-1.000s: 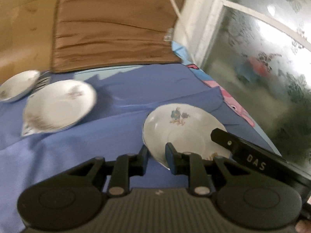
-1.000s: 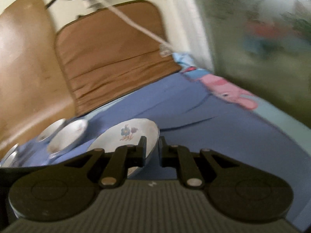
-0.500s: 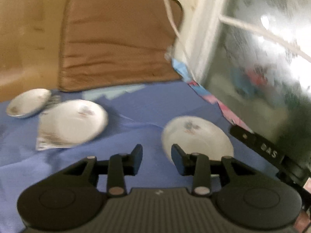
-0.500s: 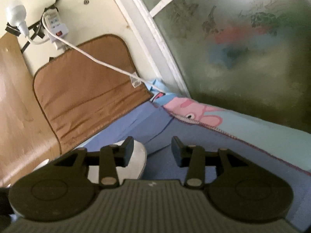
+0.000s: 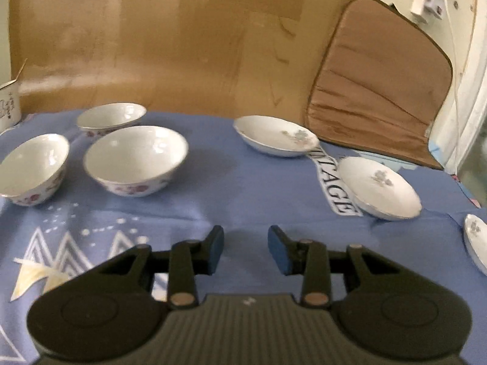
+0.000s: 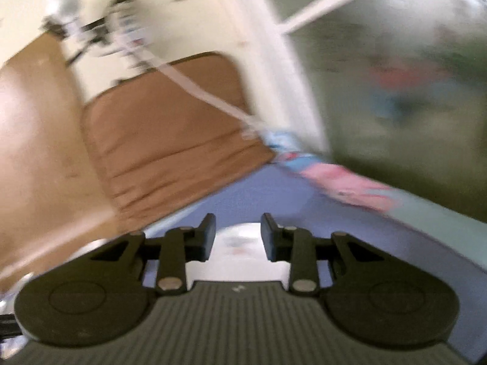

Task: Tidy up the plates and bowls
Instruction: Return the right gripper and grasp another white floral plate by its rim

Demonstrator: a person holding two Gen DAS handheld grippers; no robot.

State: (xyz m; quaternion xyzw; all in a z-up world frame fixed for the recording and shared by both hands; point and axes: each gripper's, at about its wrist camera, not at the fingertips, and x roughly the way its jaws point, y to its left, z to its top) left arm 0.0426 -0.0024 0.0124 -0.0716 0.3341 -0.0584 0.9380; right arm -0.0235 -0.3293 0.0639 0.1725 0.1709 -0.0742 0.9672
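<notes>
Blue cloth [image 5: 243,188] covers the surface, cardboard wall [image 5: 170,45] behind it. Your left gripper [image 5: 245,248] hangs over bare cloth, jaws apart, nothing between them. Beyond it to the left, three bowls sit close together: big bowl [image 5: 135,158], side bowl [image 5: 32,167] at the left edge, back bowl [image 5: 111,118] farthest. To the right, plates lie apart: edge plate [image 5: 476,243] cut off by the frame, near plate [image 5: 380,187] tilted on a printed strip [image 5: 334,182], far plate [image 5: 275,135] by the brown cushion [image 5: 377,91]. Right view is blurred. Your right gripper [image 6: 238,237] is closing, pads not touching anything; a white plate [image 6: 240,243] lies on the cloth below and behind the gap. Cushion, white cable [image 6: 201,89] and frosted window [image 6: 395,76] are farther back.
</notes>
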